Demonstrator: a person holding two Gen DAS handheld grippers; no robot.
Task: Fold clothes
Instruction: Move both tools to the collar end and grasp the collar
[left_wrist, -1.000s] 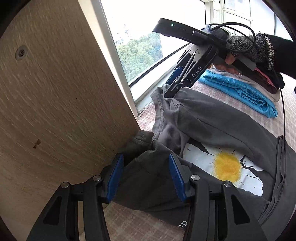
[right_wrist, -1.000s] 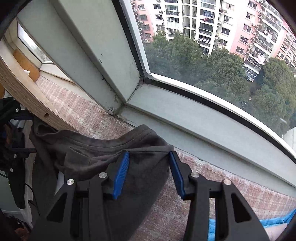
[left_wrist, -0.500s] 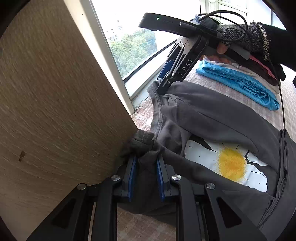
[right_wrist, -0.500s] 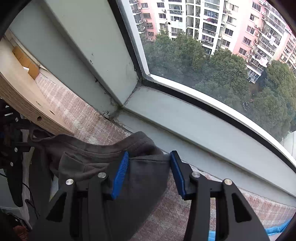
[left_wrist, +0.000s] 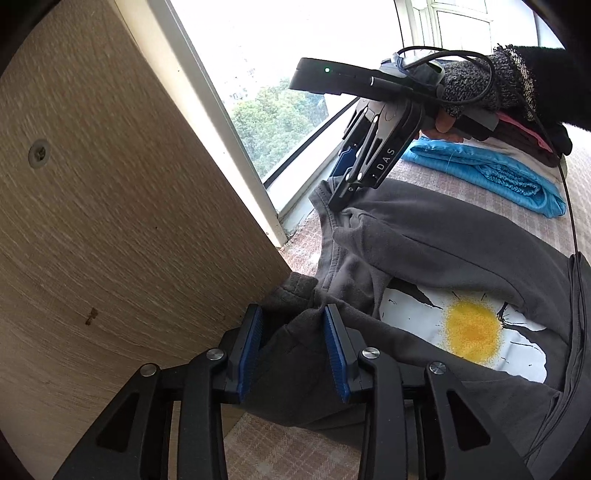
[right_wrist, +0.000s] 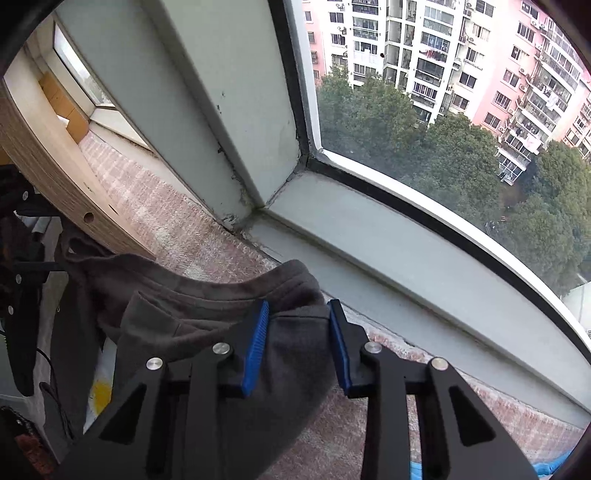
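Here, a checked pink-and-cream surface along the window is seen spread with a dark grey sweatshirt bearing a white daisy print with a yellow centre. A wooden panel is seen standing at the garment's near end, and a folded blue garment is laid beyond it, with darker folded clothes behind. The left tool is held partly open and opening, a bunched fold of the grey cloth lying between its blue pads; whether the pads press on it cannot be told. The right tool, gripped by a gloved hand, is closing on a raised hem of the same sweatshirt beside the window sill, the cloth spanning the gap from pad to pad.
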